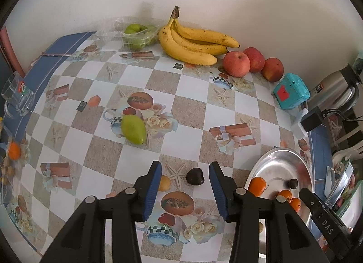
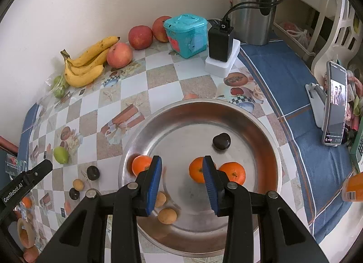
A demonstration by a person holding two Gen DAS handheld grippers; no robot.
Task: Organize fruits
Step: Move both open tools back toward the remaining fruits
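The metal bowl (image 2: 256, 126) sat on the worktop (image 1: 188, 104), near its blue-bordered edge. Inside it lay three oranges: one (image 2: 141, 165) by the left wall and two (image 2: 197, 170) touching each other nearer the middle, the second (image 2: 233, 172) just to the right. A dark plum (image 2: 221, 141) rested farther back in the bowl, apart from the oranges, and two small yellow fruits (image 2: 167, 215) lay near the front rim.

The right gripper (image 2: 182, 180) hung above the bowl, pointing steeply down, its jaws parted and grasping nothing; the blue pads stood clear of the fruit beneath them.

The left gripper (image 1: 185, 189) hovered over the checked cloth to the left of the bowl, its jaws likewise released and empty. Below and just beyond its tips a second dark plum (image 1: 195, 176) lay on the cloth, with a small yellow fruit (image 1: 164, 183) partly hidden behind the left pad. Farther out on the worktop lay a green pear (image 1: 133, 129), well apart from the bowl.

Against the wall stood a bunch of bananas (image 1: 192, 43), three red apples (image 1: 237, 63) just beside it, and a clear plastic tray of green fruit (image 1: 136, 35) on the other side. A teal container (image 1: 291, 90) stood beyond the apples, then a black adapter (image 2: 220, 43) on a white block and a steel kettle (image 2: 251, 6). A phone on a stand (image 2: 335, 104) stood off the bowl's right side.
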